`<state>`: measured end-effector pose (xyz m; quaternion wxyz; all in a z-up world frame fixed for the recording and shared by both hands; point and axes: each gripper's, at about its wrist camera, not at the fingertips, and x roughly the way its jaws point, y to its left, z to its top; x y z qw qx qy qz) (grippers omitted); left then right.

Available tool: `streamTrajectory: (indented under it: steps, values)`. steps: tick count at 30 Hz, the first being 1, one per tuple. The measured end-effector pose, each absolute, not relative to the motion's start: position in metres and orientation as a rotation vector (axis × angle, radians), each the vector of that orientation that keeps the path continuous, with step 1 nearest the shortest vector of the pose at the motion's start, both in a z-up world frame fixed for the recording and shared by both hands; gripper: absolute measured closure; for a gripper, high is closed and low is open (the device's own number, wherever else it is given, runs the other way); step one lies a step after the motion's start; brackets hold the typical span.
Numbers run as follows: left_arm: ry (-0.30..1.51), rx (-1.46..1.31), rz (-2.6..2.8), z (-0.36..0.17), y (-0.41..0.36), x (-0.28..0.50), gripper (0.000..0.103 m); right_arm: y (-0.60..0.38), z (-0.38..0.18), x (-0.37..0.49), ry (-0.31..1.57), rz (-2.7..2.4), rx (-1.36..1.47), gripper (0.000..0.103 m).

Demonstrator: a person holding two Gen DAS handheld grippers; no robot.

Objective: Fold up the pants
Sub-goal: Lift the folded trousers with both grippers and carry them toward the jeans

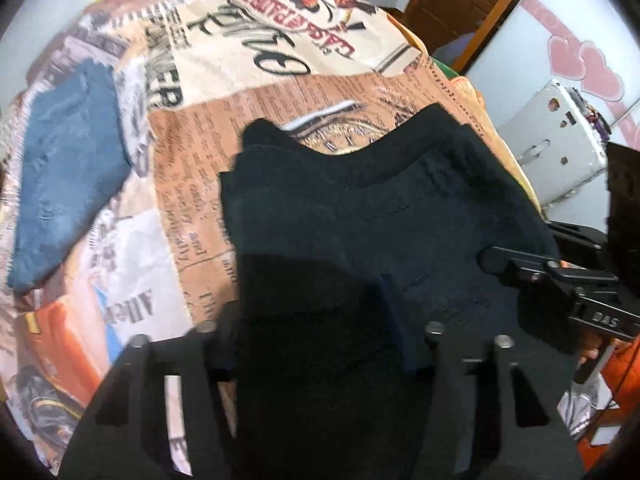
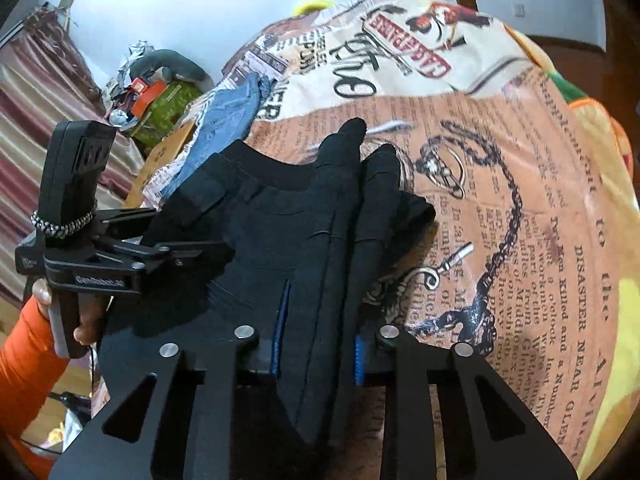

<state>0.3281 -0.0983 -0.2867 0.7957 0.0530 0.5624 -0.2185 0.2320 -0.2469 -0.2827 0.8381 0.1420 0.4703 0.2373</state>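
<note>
The black pants [image 1: 384,216] lie on a newspaper-print blanket [image 1: 208,184], folded into a thick bundle. My left gripper [image 1: 320,320] is shut on the near edge of the pants; the cloth hides its fingertips. My right gripper [image 2: 318,344] is shut on a bunched fold of the same black pants [image 2: 280,216], blue finger pads [image 2: 282,320] pressing on the cloth. The right gripper also shows at the right edge of the left wrist view [image 1: 520,264], clamped on the pants. The left gripper shows in the right wrist view [image 2: 168,252], gripping the pants' left side.
A folded pair of blue jeans [image 1: 68,160] lies on the blanket to the left; it also shows in the right wrist view [image 2: 224,120]. A white appliance [image 1: 560,140] stands beyond the blanket's right edge. Clutter [image 2: 152,92] sits off the far left corner.
</note>
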Motion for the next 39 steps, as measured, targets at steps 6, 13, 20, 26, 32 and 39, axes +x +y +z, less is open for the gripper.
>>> streamTrajectory:
  steps: [6,13,20,26,32,39]
  values:
    - [1.126,0.121,-0.45,-0.26,-0.103,0.318,0.07,-0.237,-0.247,0.221,0.888,0.51,0.245,0.084]
    - [0.993,0.072,-0.429,-0.215,-0.086,0.303,0.071,-0.228,-0.199,0.212,0.766,0.533,0.185,0.084]
    - [0.854,-0.026,-0.368,-0.163,-0.04,0.301,0.072,-0.2,-0.148,0.218,0.63,0.578,0.113,0.085]
    - [0.731,-0.067,-0.282,-0.123,0.009,0.305,0.072,-0.164,-0.115,0.242,0.536,0.636,0.08,0.085]
    - [0.649,-0.135,-0.192,-0.101,0.068,0.321,0.072,-0.123,-0.097,0.279,0.483,0.697,0.049,0.085]
    - [0.609,-0.179,-0.106,-0.101,0.128,0.358,0.072,-0.072,-0.097,0.321,0.438,0.752,0.014,0.085]
